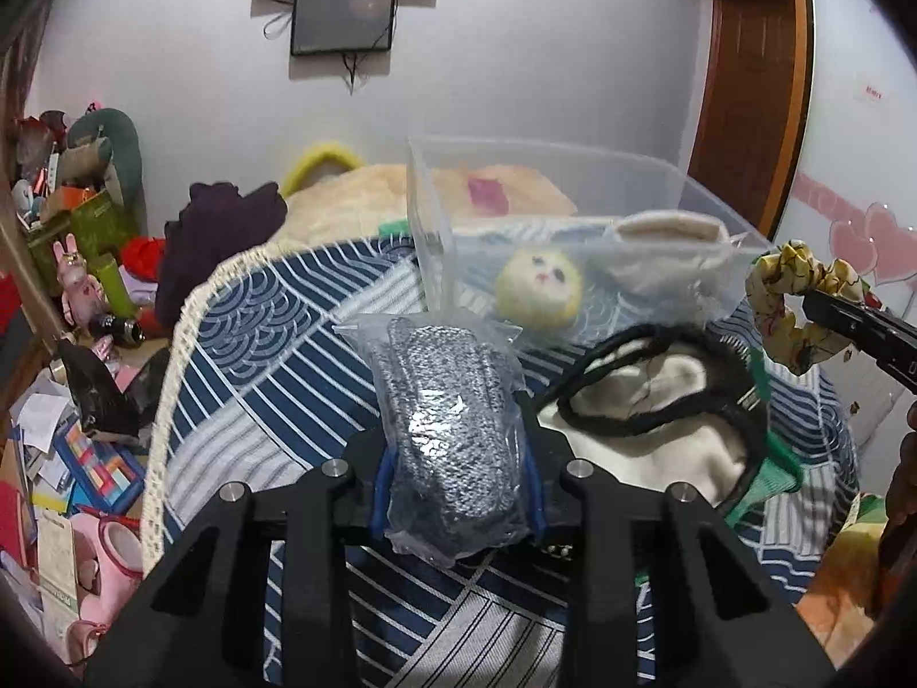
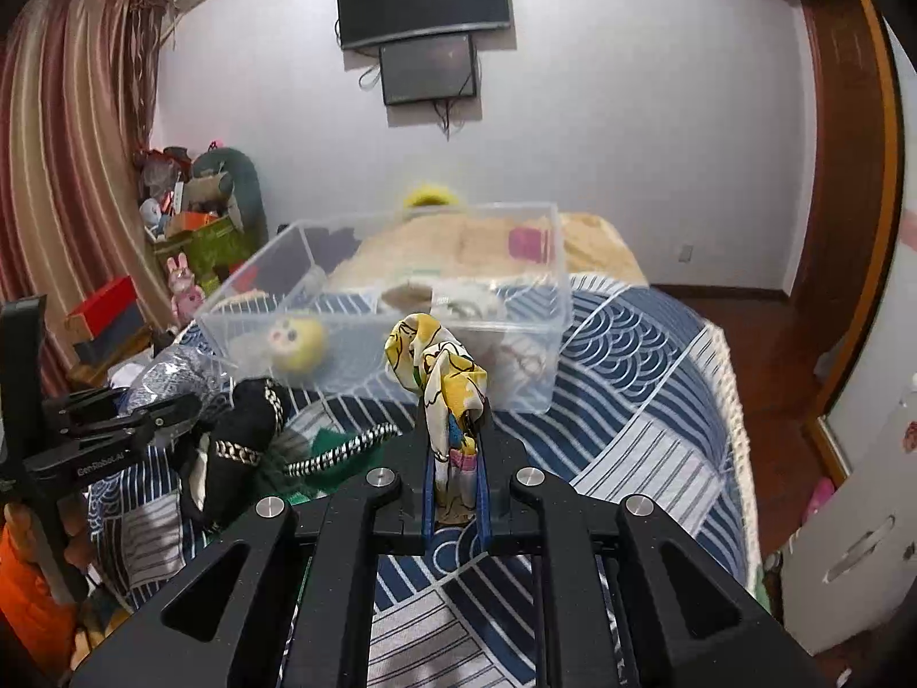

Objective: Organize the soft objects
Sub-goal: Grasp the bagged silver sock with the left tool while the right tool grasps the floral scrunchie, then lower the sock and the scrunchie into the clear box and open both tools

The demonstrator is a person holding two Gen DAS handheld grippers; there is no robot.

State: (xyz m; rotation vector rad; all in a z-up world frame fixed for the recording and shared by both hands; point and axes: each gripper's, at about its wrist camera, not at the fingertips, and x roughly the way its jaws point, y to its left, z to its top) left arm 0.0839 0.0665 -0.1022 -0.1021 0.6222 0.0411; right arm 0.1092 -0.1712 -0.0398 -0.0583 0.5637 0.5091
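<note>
My left gripper [image 1: 455, 453] is shut on a grey knit item in a clear plastic bag [image 1: 447, 436], held above the blue patterned cloth [image 1: 275, 355]. My right gripper [image 2: 455, 447] is shut on a yellow and white printed scrunchie [image 2: 438, 367]; the scrunchie also shows at the right of the left wrist view [image 1: 796, 292]. A clear plastic bin [image 2: 533, 309] stands ahead on the cloth and holds a yellow plush face [image 2: 298, 344] and other soft items. A white and black garment with green trim [image 1: 659, 418] lies on the cloth beside the bagged item.
The cloth has a cream lace edge [image 1: 166, 401]. Clutter of boxes, toys and papers [image 1: 69, 298] lies at the left. A beige blanket [image 2: 590, 246] lies behind the bin. A wooden door [image 1: 751, 86] is at the right, screens [image 2: 424, 0] on the wall.
</note>
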